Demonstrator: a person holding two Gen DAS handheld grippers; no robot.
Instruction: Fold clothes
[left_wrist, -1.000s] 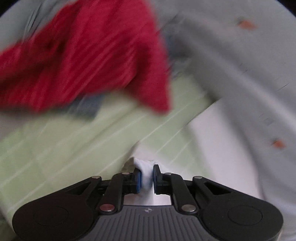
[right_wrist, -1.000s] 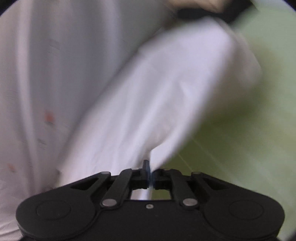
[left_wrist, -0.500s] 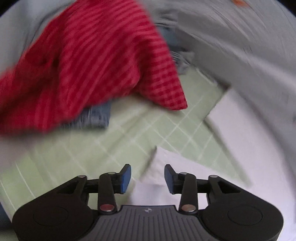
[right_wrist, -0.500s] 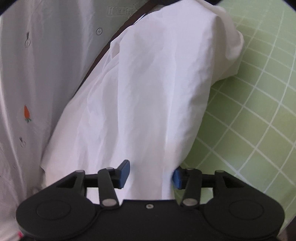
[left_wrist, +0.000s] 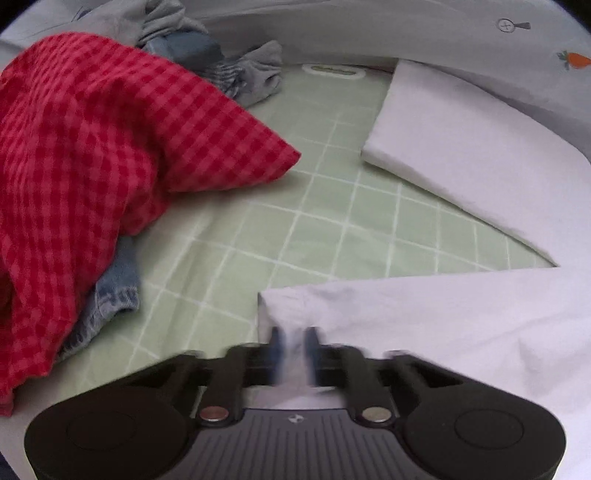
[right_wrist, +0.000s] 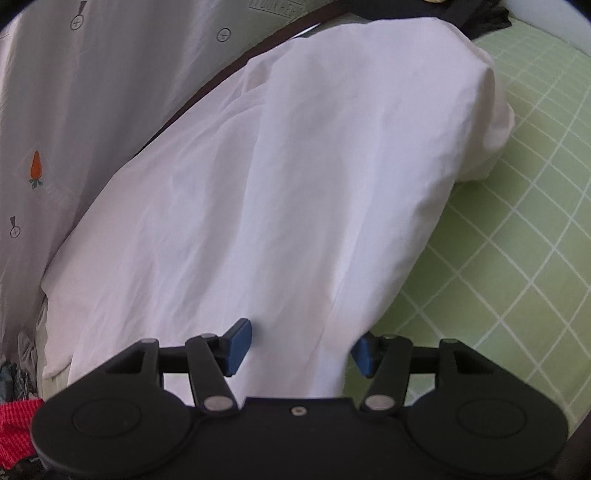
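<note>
A white garment lies spread on the green grid mat, with a folded sleeve part at the far right. My left gripper is blurred, its jaws nearly closed around the garment's near corner. In the right wrist view the same white garment lies flat across the mat. My right gripper is open, its jaws wide apart over the garment's near edge.
A red checked cloth is heaped at the left over a piece of blue denim. Grey socks and other clothes lie at the back. A pale sheet with carrot prints borders the mat.
Both grippers let go of the white garment and opened. The left gripper has since closed in again on the garment's corner. The right gripper stays open.
</note>
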